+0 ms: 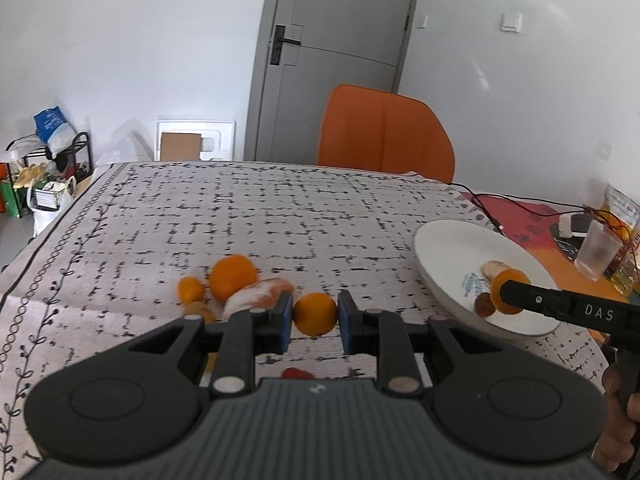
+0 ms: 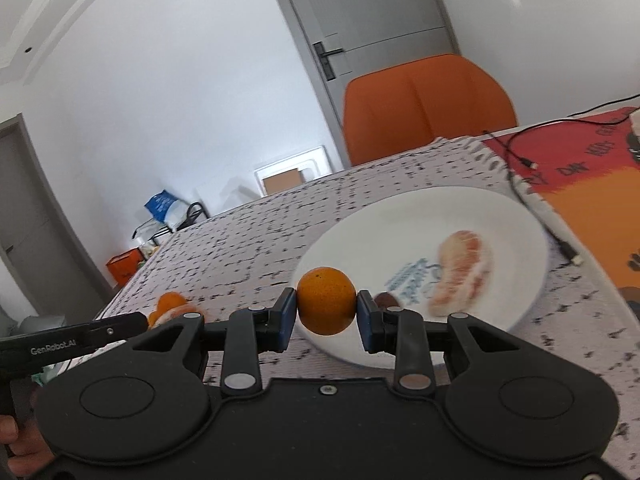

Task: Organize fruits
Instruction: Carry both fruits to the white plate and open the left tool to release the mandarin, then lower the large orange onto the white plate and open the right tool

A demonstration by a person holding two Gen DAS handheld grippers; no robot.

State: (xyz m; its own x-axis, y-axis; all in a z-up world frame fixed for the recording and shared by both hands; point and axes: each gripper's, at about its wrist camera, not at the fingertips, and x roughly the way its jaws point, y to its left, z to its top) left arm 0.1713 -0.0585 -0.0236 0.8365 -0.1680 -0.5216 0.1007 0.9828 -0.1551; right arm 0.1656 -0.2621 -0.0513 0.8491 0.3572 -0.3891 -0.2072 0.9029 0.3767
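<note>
My left gripper (image 1: pixel 315 315) is shut on a small orange (image 1: pixel 315 313), just above the tablecloth. Behind it on the cloth lie a larger orange (image 1: pixel 233 277), a small orange (image 1: pixel 190 289) and a peeled pomelo piece (image 1: pixel 256 297). My right gripper (image 2: pixel 326 307) is shut on another orange (image 2: pixel 326 300) and holds it over the near rim of the white plate (image 2: pixel 360 232). The plate holds a peeled pomelo piece (image 2: pixel 460 278) and a small brown fruit (image 2: pixel 386 300). In the left wrist view the right gripper's fingers (image 1: pixel 520 294) reach over the plate (image 1: pixel 448 248).
The table wears a white black-patterned cloth (image 1: pixel 240 216). An orange chair (image 1: pixel 384 132) stands behind the far edge. At the right are a red-orange mat (image 2: pixel 592 184), black cables (image 2: pixel 520 156), a clear plastic cup (image 1: pixel 598 250) and packets. A small red thing (image 1: pixel 297 373) lies under my left gripper.
</note>
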